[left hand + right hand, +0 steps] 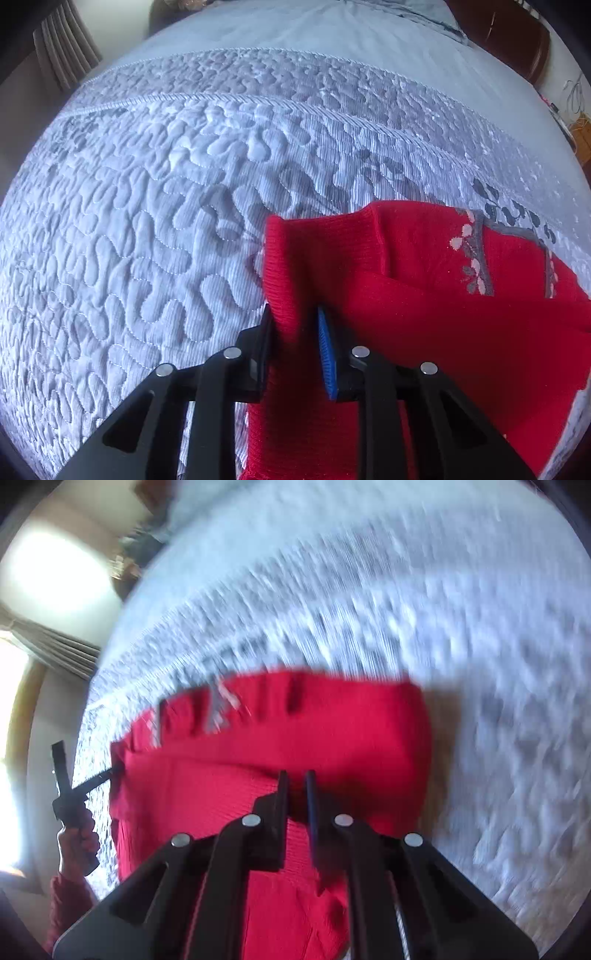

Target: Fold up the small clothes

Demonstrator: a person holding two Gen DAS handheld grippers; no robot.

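The red knit garment [424,295] is spread on a quilted pale bedspread [147,221], a grey-and-pink leaf motif [476,258] showing on its upper layer. A ribbed edge is pinched between the closed jaws of the left gripper [295,314] — fabric fills the narrow gap. In the blurred right wrist view, the right gripper [295,775] is clamped on a fold of the same knit [332,738] — a hand [79,845] is seen at far left.

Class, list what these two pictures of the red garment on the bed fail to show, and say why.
- Left wrist view: garment cut off by the right and bottom edges; its type is unclear.
- Right wrist view: quilt and the garment's grey print smeared by blur.
- Both views: fingers hide the garment's near edge.
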